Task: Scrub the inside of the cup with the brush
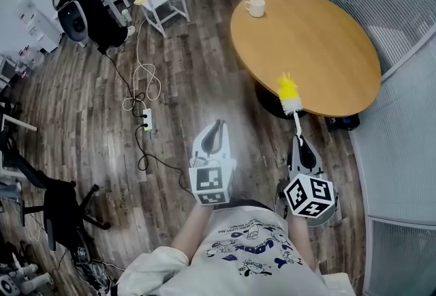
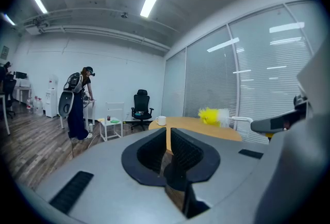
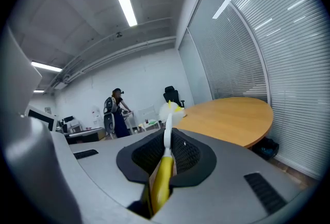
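Right gripper (image 3: 166,145) jaws clamped on brush (image 1: 289,91) handle, bristles up, near table (image 1: 320,49) edge. Left gripper (image 2: 168,141) jaws almost together, nothing between. Cup (image 1: 256,7) upright at table's far side, well apart from brush

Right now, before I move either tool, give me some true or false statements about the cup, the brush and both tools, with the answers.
1. The right tool is shut on the handle of the brush. True.
2. The left tool holds the cup. False: the left tool holds nothing, and the cup stands on the table.
3. The brush head is inside the cup. False: it is by the table's near edge, well apart from the cup at the far side.
4. The cup stands upright on the round wooden table. True.
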The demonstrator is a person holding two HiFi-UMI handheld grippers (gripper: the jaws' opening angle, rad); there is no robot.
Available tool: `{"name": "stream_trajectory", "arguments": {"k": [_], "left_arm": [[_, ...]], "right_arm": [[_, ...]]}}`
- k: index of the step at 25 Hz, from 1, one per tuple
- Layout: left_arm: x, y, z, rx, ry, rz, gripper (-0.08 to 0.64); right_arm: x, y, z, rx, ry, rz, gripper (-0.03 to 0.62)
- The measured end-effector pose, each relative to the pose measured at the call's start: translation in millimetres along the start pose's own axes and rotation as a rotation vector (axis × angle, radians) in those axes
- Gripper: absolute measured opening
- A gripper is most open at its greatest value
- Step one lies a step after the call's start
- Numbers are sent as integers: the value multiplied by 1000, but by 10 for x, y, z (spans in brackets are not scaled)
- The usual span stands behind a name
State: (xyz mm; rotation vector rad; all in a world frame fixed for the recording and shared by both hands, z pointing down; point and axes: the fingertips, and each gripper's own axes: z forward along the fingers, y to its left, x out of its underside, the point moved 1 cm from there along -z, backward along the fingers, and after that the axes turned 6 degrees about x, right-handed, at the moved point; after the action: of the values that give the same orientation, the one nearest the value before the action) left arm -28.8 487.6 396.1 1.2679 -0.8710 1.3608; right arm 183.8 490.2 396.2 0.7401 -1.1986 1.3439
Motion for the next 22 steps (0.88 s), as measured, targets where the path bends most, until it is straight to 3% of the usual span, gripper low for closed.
{"name": "stream_trajectory", "arguments": {"k": [12,22], "left_arm": [[152,-94,-64,-65,16,-19,34],[204,138,85,-100,36,-27,34]], "right_arm": [[47,-153,53,-55,30,-4,48],[77,-72,356,-74,54,11,48]]}}
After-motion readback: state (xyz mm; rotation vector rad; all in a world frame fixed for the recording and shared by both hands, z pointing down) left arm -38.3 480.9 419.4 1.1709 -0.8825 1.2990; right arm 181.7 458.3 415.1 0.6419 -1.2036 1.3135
